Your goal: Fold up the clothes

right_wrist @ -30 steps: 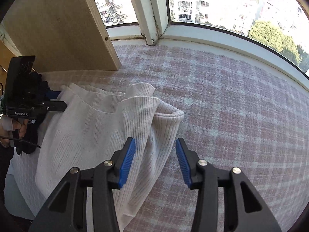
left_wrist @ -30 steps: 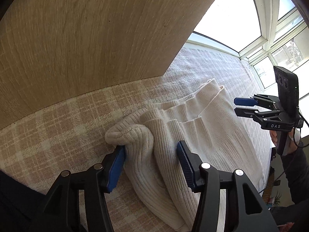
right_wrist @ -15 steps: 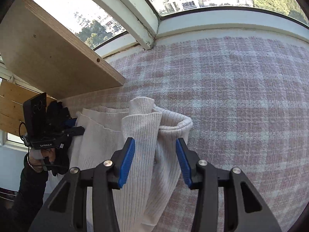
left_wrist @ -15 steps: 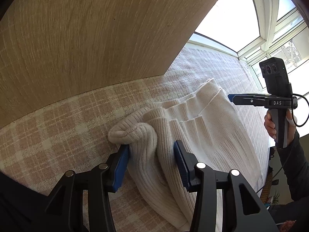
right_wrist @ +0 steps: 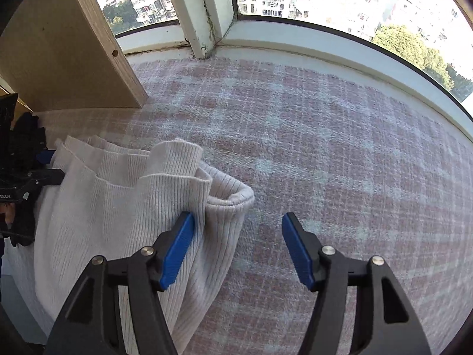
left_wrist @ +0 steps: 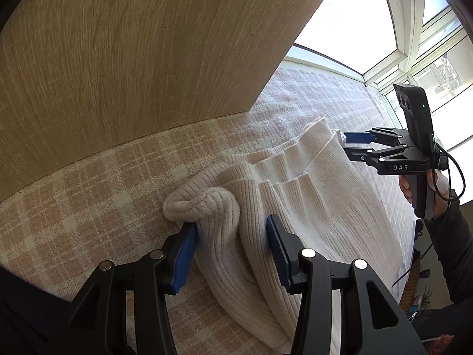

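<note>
The right gripper [right_wrist: 238,245] stands with its jaws spread, having just been opening; only its left pad touches the cream ribbed sweater [right_wrist: 118,207], whose rolled cuff lies just inside the gap while bare plaid blanket [right_wrist: 325,148] fills the rest. The left gripper [left_wrist: 230,245] pinches a bunched fold at the sweater's opposite end. From that pinch, the garment's long axis runs across the blanket toward the right gripper, so the next regrasp likely falls to the right hand, the nearer one.
</note>
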